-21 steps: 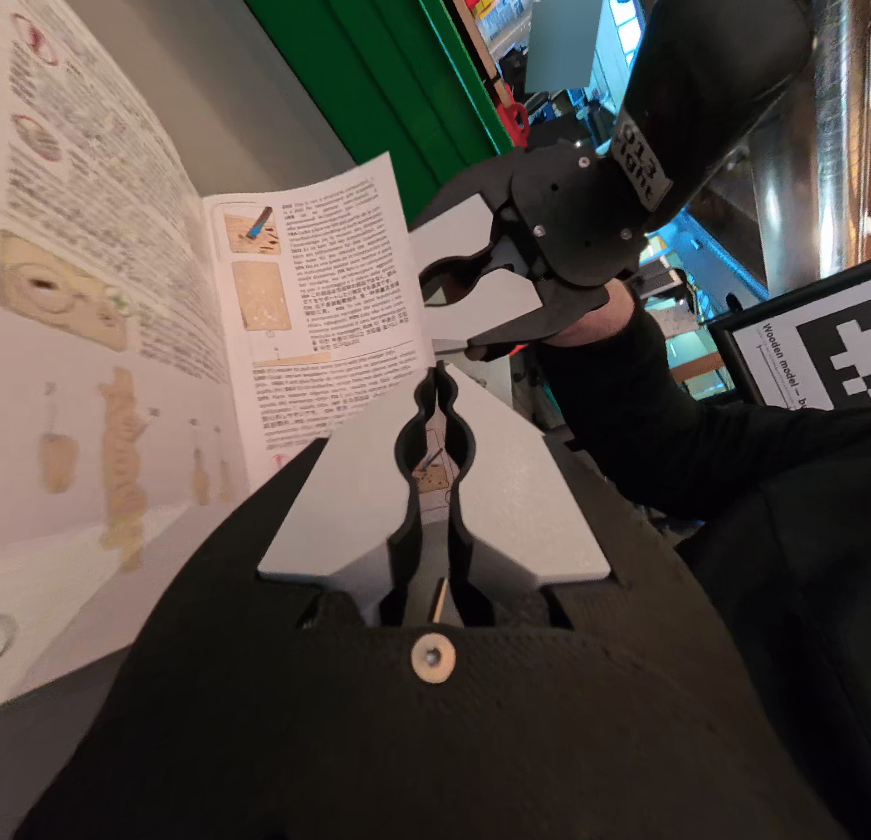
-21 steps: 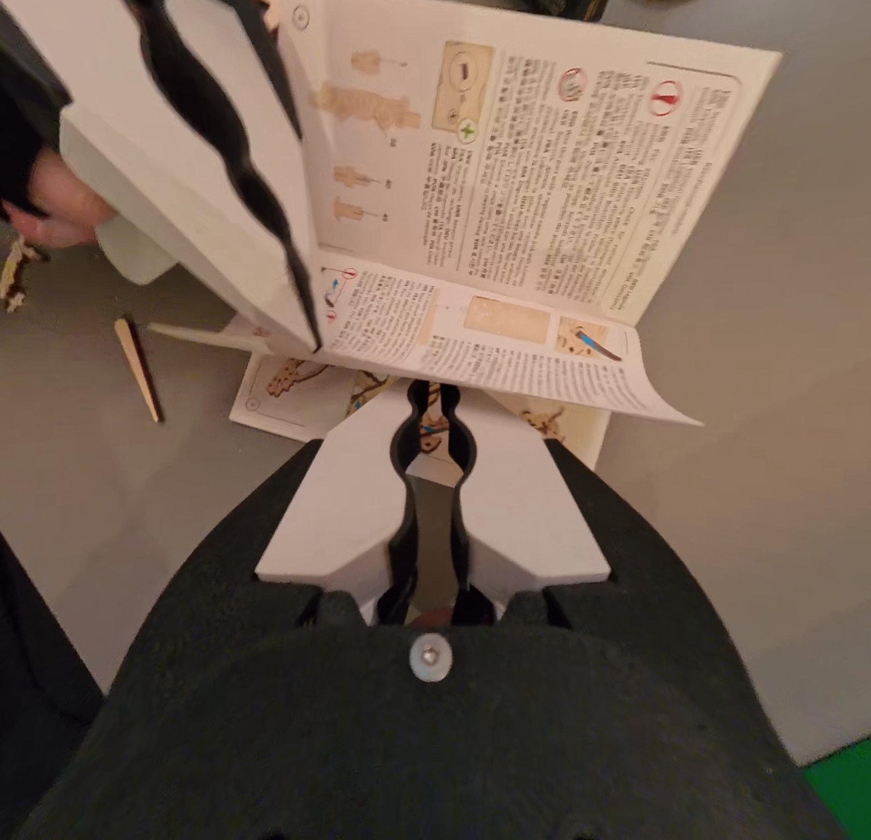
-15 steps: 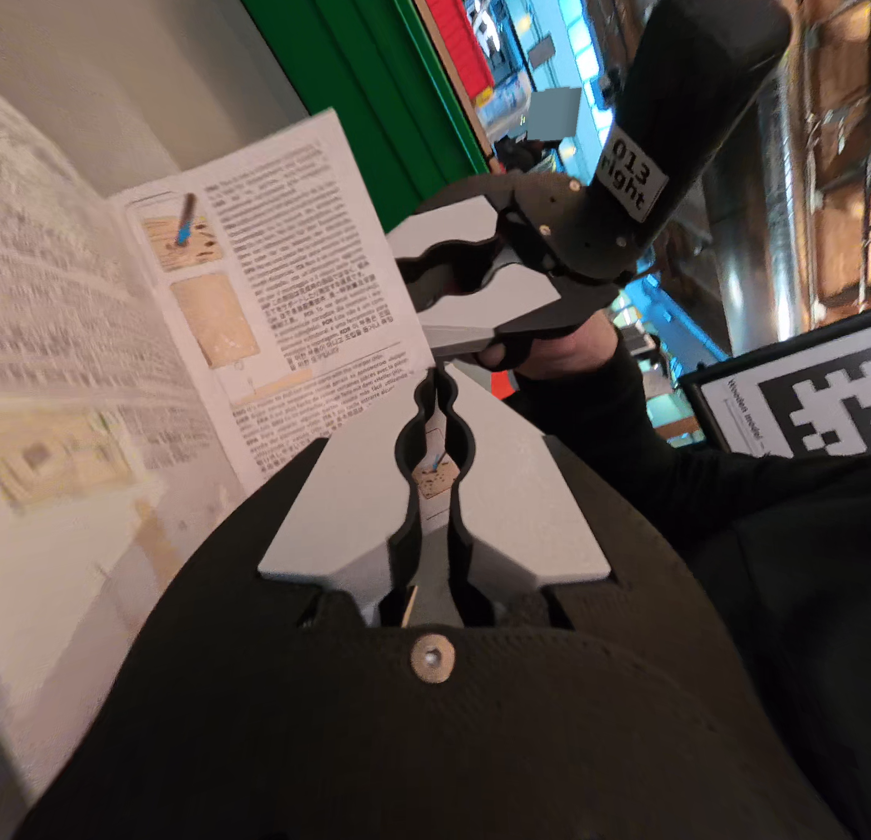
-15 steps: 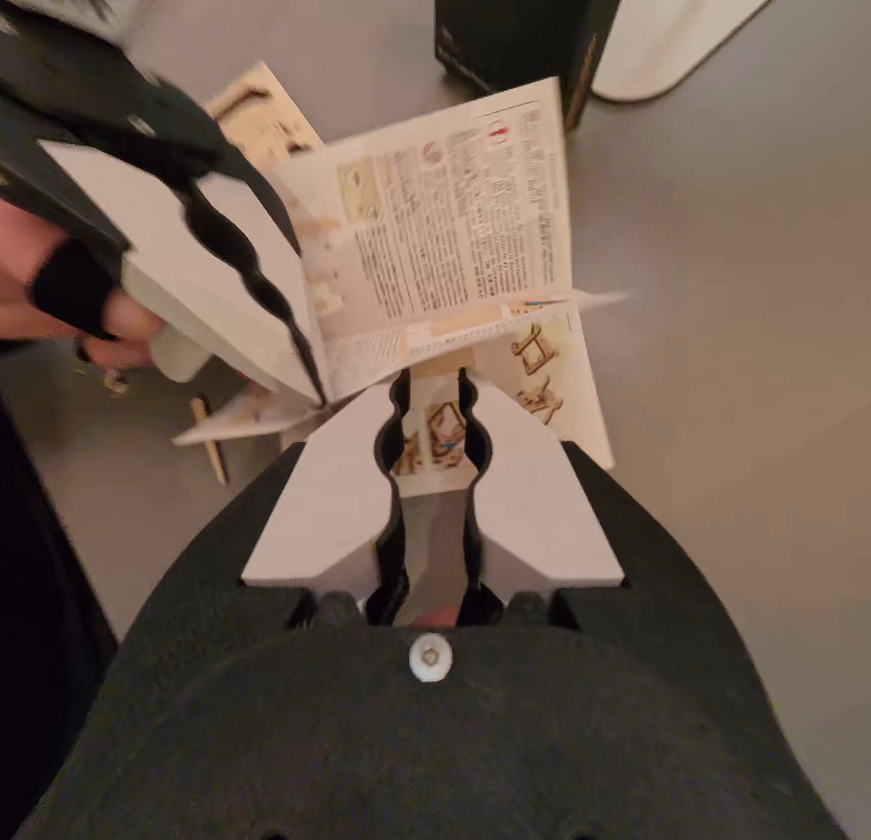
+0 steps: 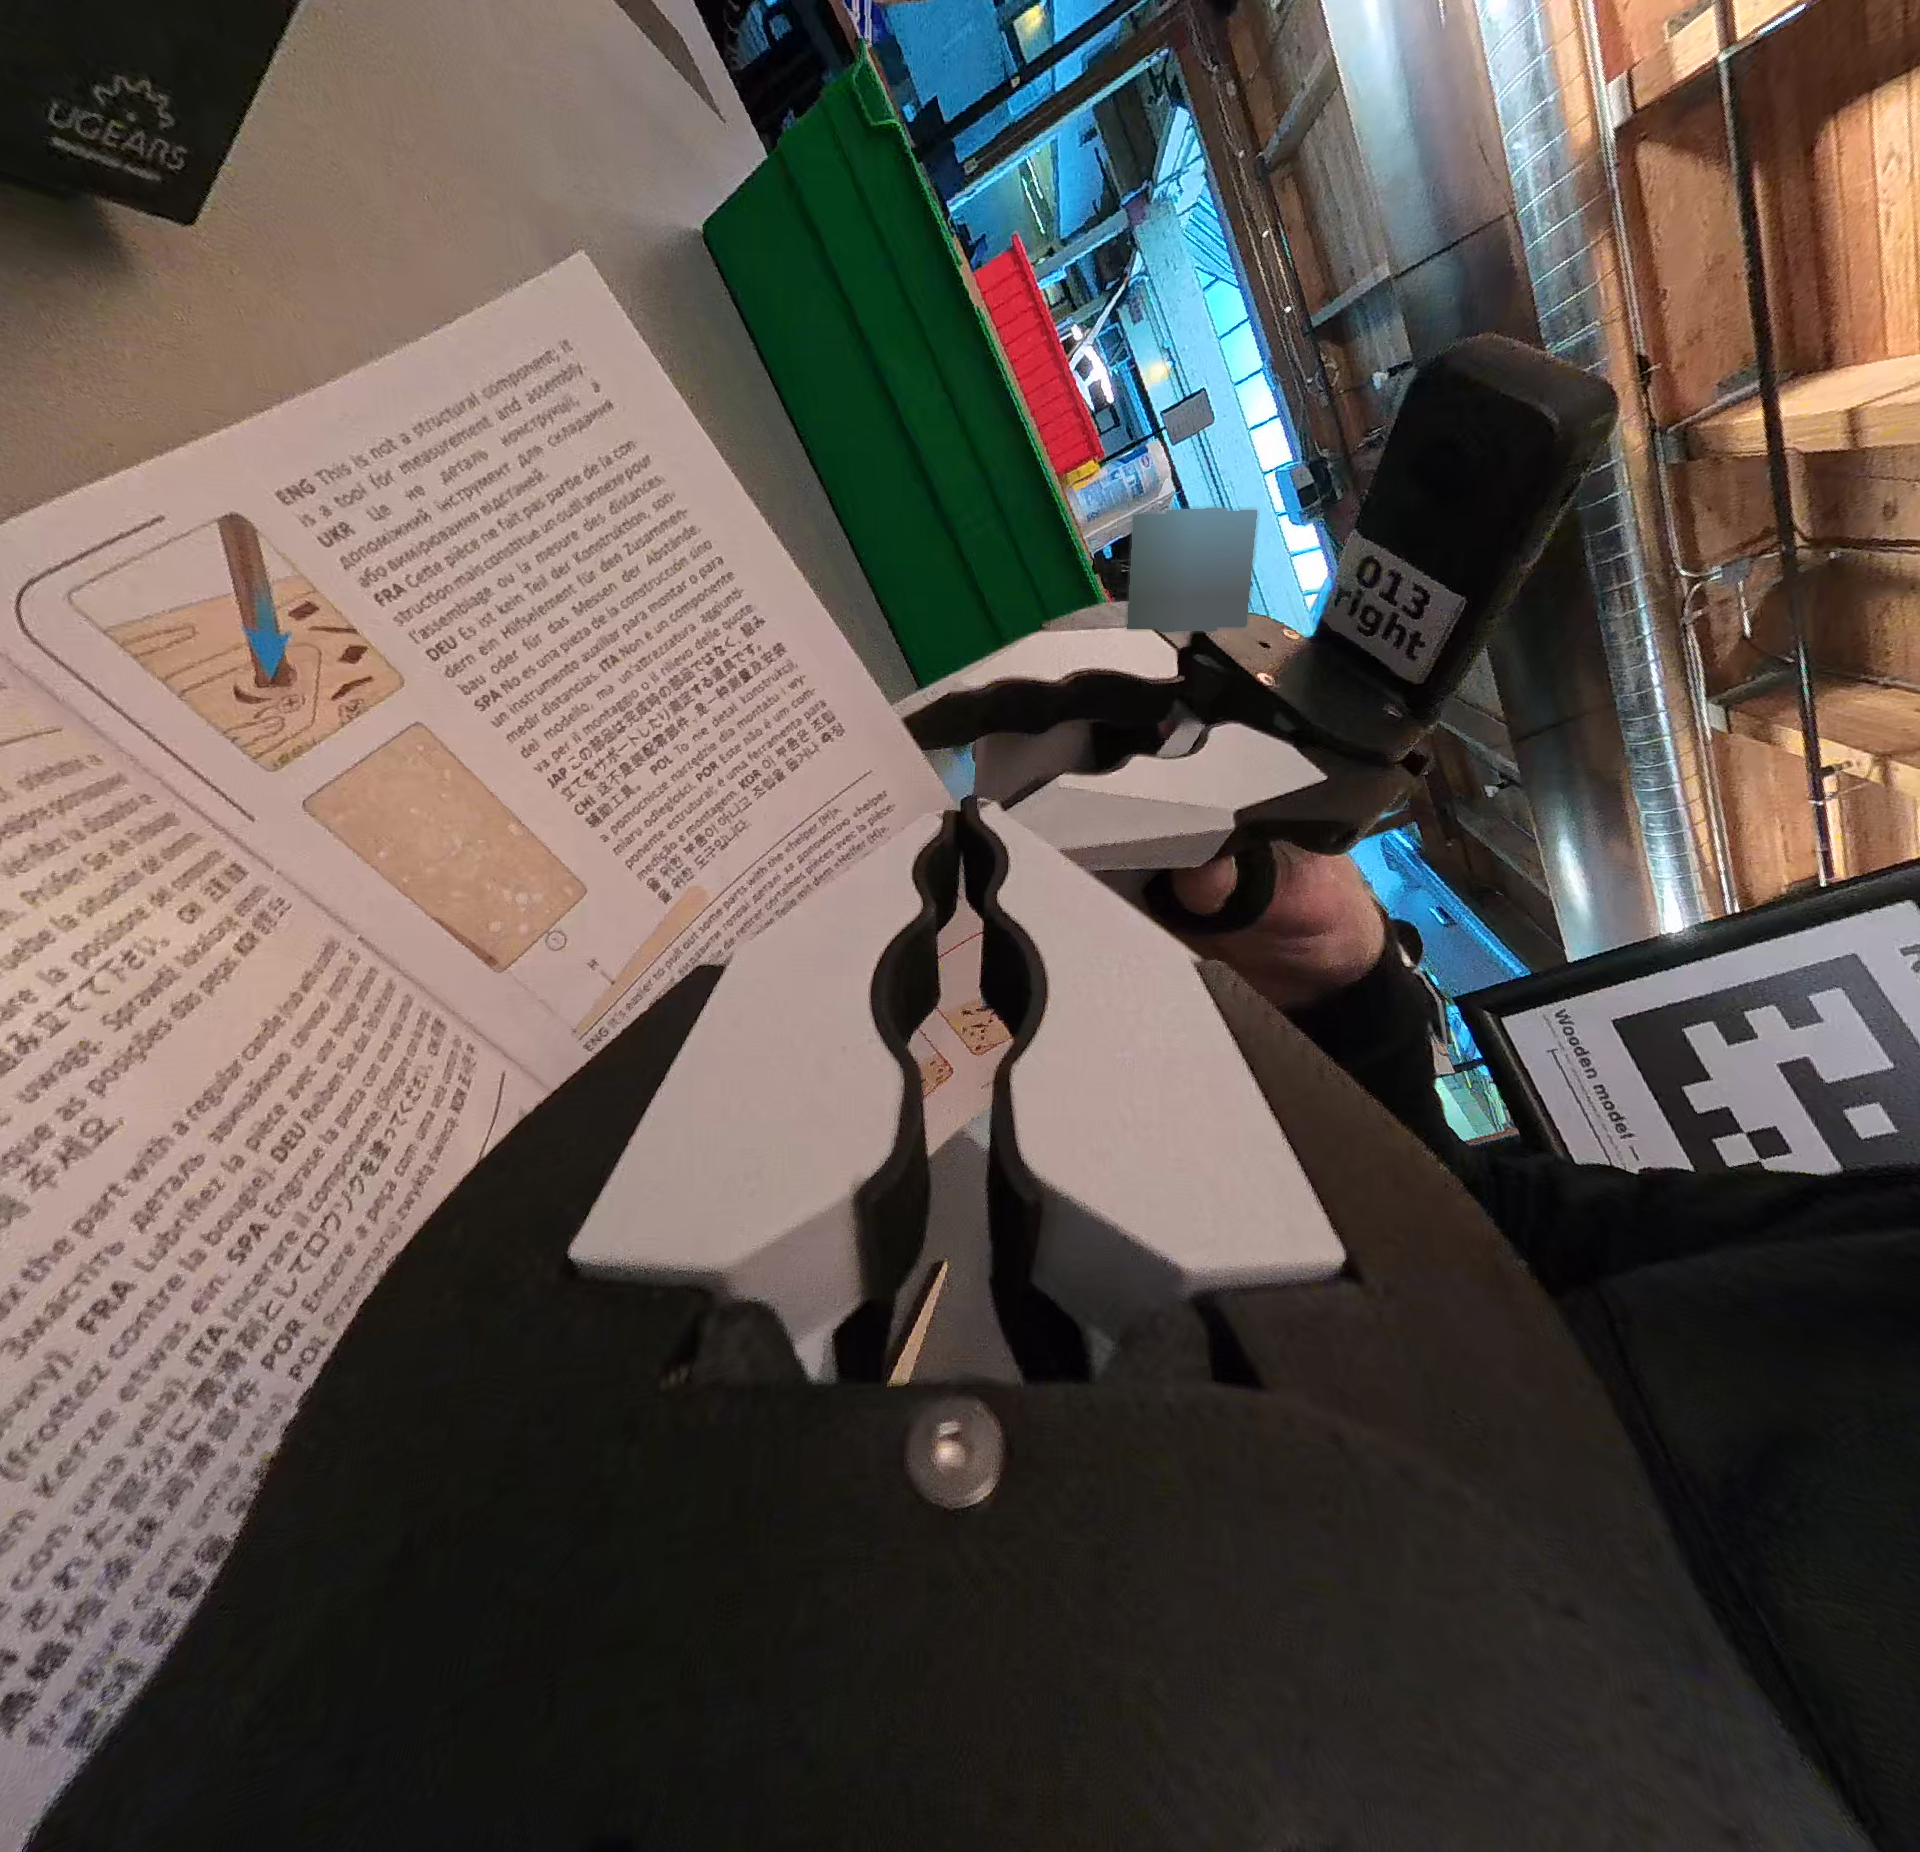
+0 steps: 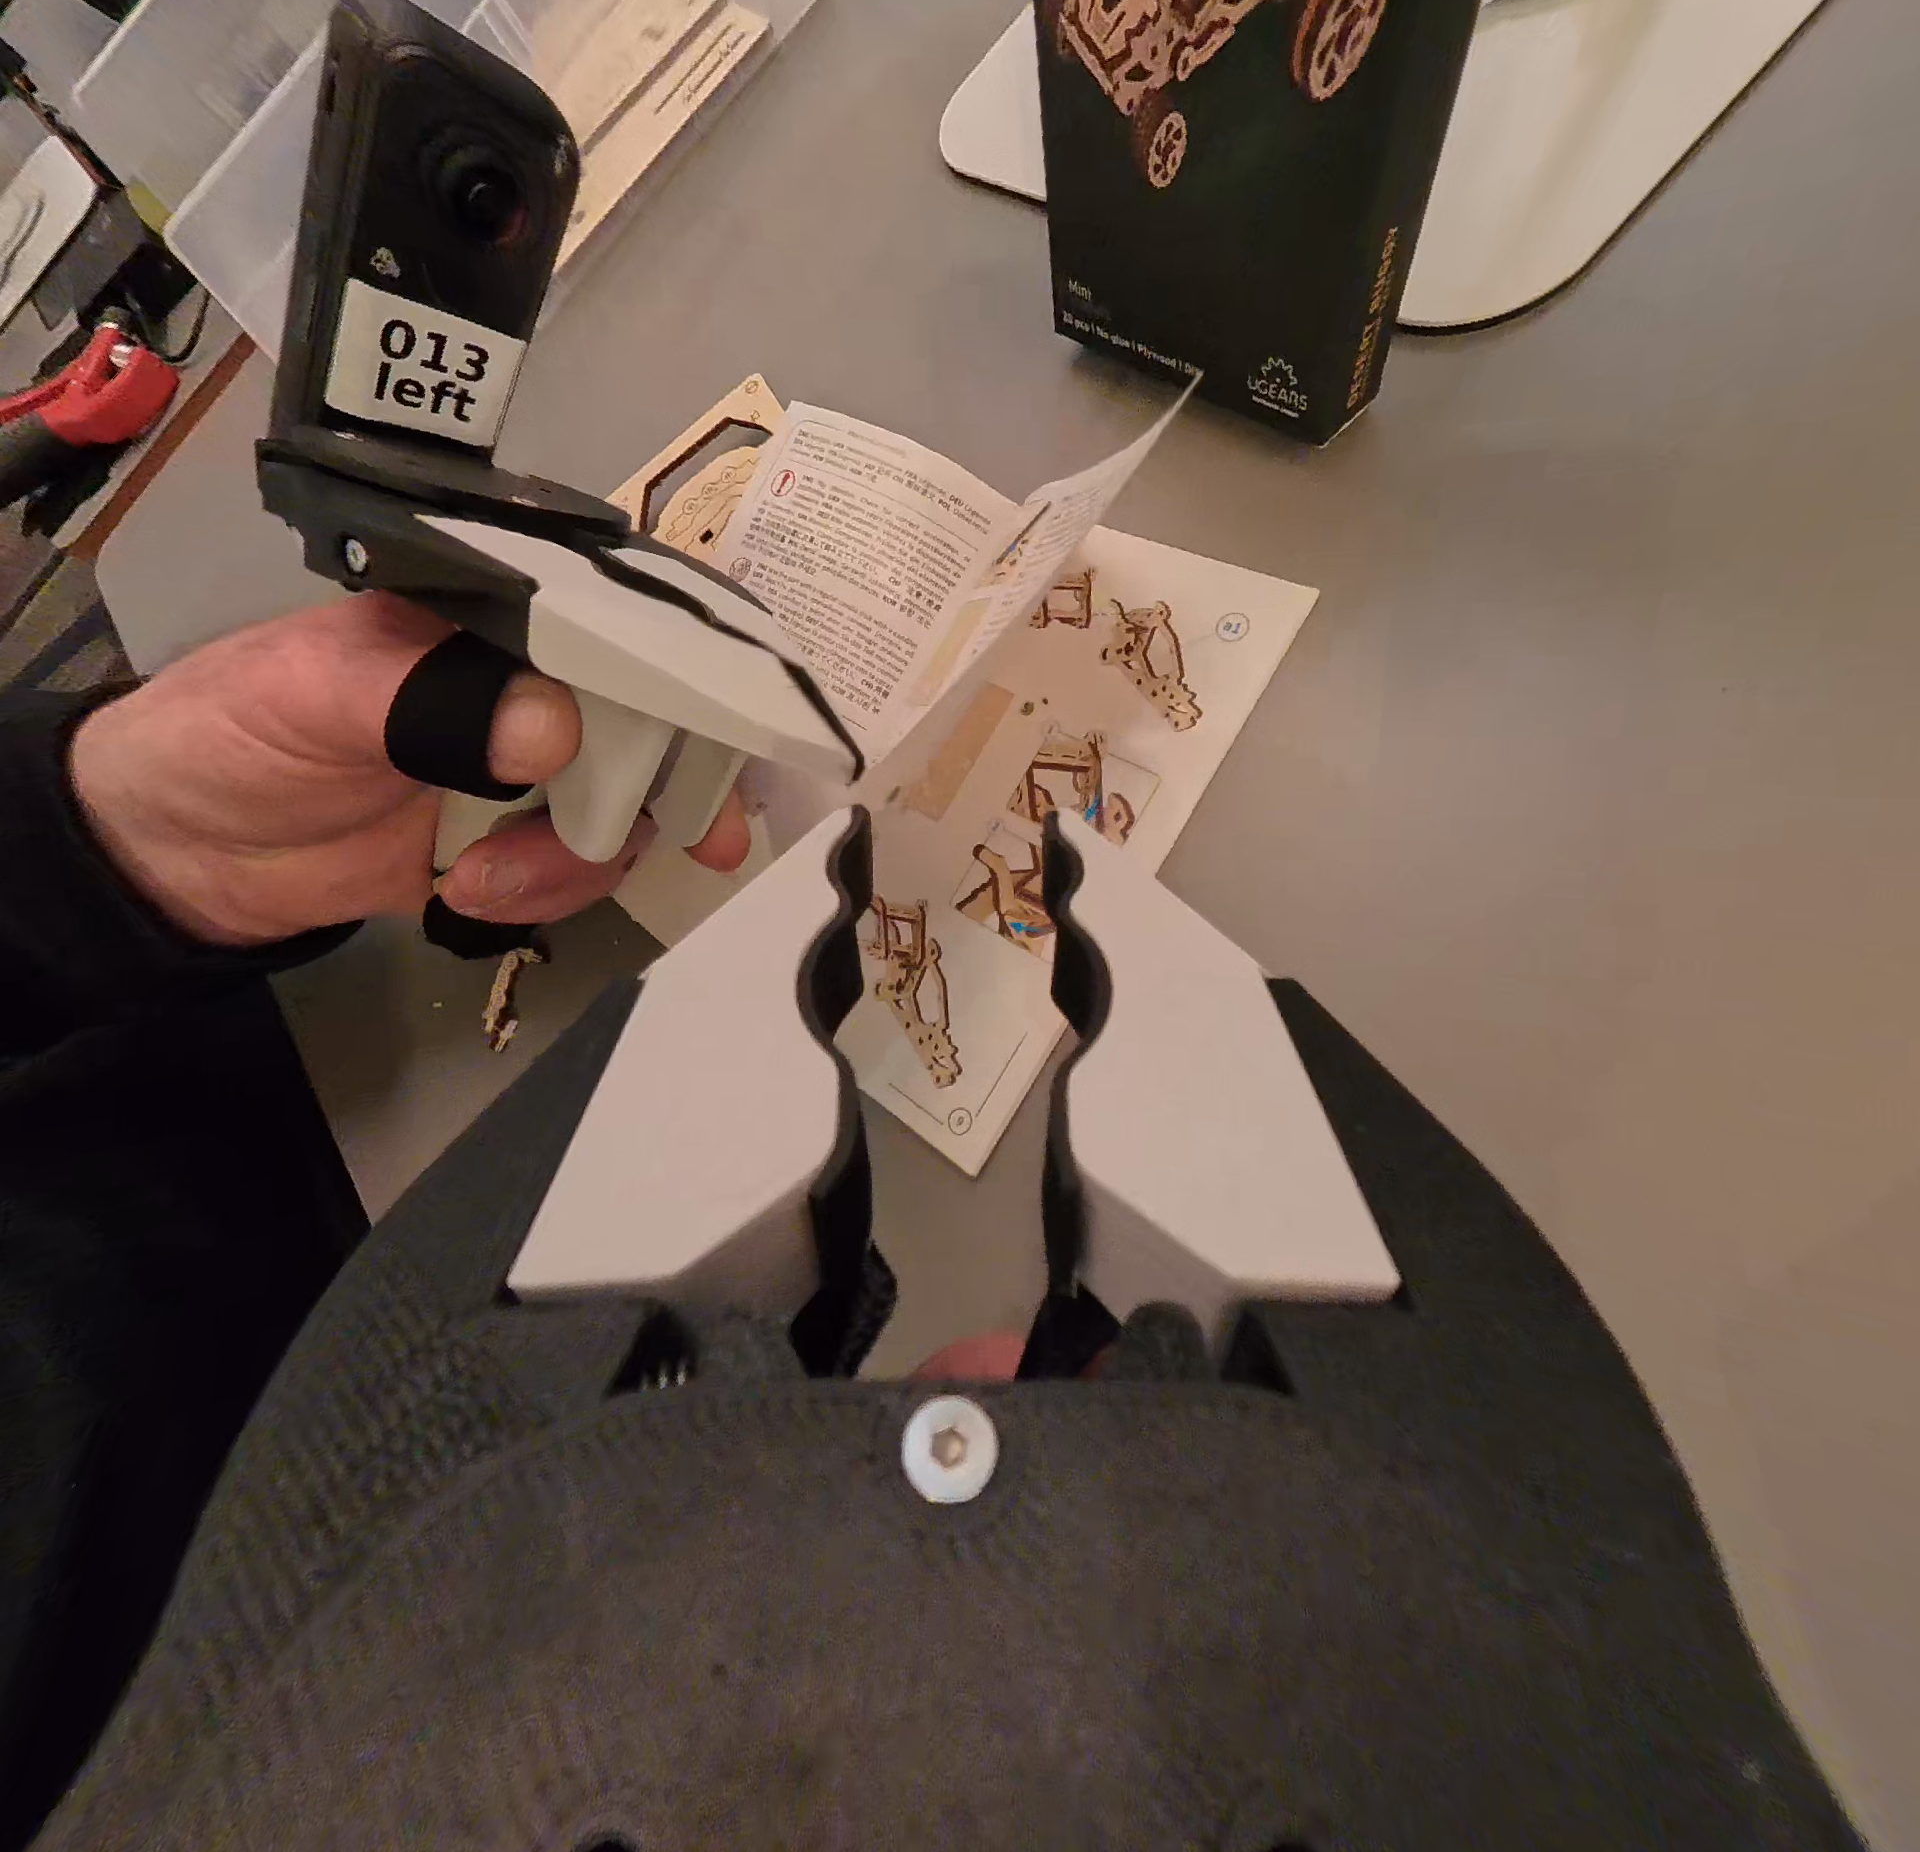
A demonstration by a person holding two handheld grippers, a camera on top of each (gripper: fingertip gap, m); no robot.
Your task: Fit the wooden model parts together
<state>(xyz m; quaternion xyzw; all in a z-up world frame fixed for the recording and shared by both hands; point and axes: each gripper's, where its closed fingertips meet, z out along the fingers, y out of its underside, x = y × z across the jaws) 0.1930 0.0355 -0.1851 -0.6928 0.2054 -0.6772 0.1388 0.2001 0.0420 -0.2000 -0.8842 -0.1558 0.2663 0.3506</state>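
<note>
One instruction booklet (image 6: 894,576), fold apparently slanting upward, left gripper (image 6: 854,768) pinching it.

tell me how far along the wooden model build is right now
Nothing looks assembled yet. In hand: the left gripper is shut on the corner of the instruction booklet, holding its pages open above the table; the right gripper is open and empty. Left: all the fitting. A plywood part sheet and a small loose wooden piece lie untouched.

A grey table (image 6: 1558,763) carries a printed instruction sheet (image 6: 1226,659) at centre — a dark box (image 6: 1226,171) stands at 12 o'clock, a small wooden part (image 6: 506,992) lies at 9.
</note>
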